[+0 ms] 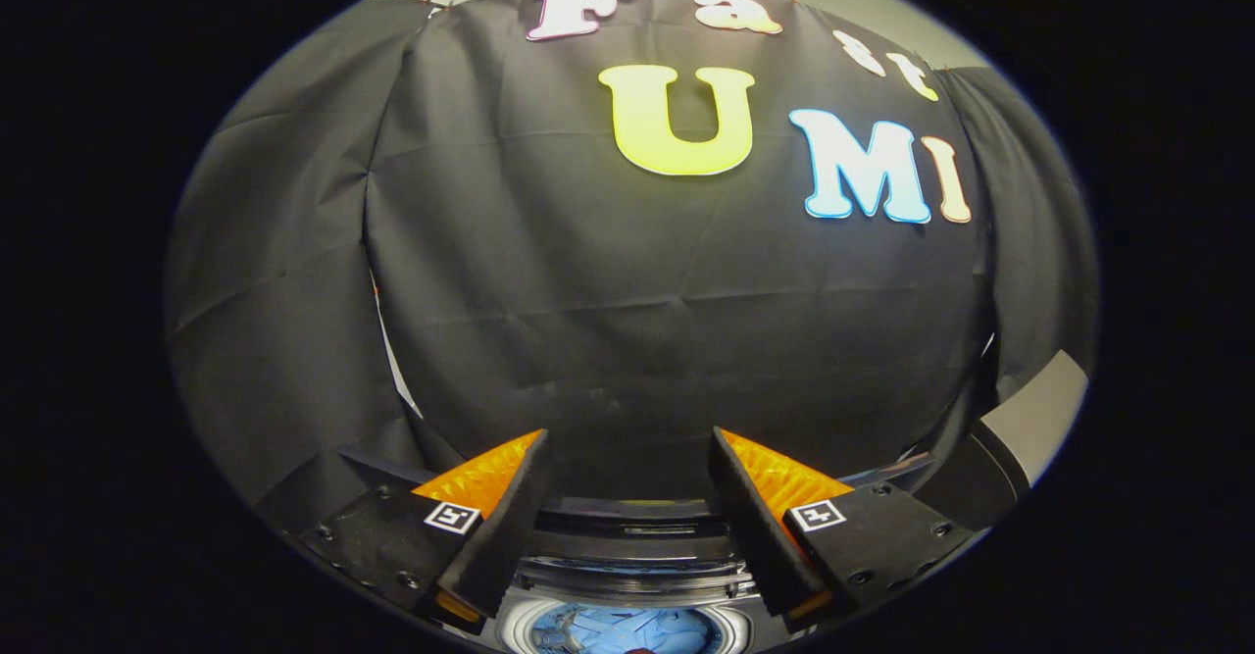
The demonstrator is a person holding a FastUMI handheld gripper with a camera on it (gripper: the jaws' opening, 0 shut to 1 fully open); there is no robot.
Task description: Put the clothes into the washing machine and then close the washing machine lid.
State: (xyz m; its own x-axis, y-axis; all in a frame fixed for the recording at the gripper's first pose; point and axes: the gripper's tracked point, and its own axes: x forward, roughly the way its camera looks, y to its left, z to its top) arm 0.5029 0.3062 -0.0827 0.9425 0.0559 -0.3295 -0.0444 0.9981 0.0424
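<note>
The gripper (627, 458) stands wide open with nothing between its fingers (500, 522); they are raised and aimed at the black cloth wall (627, 321), not down at the machine. Below and between the fingers, close under the gripper, sits the washing machine (627, 576), seen from above: the round mouth of its drum (627, 629) shows pale blue clothes (637, 631) already lying inside, in the middle of the opening. The dark, layered edge just beyond the drum mouth, at the machine's back rim, looks like the raised lid (627, 509), though I cannot tell its exact shape from here.

Judging from this, loading seems done and the step in hand is closing the lid. To do it well, the gripper should tip forward and come to the lid's free edge, not its hinge side, so a light push or pull swings it over. Either nip the edge between both fingers or lay one finger against it and guide it down; a slow, steady arc is better than letting it drop. Keep the fingers off the drum mouth so no cloth is snagged or dragged onto the rim, where it could stop the lid seating flat

A pale grey panel (1034, 409) stands off beyond the right finger, beside the wall
</note>
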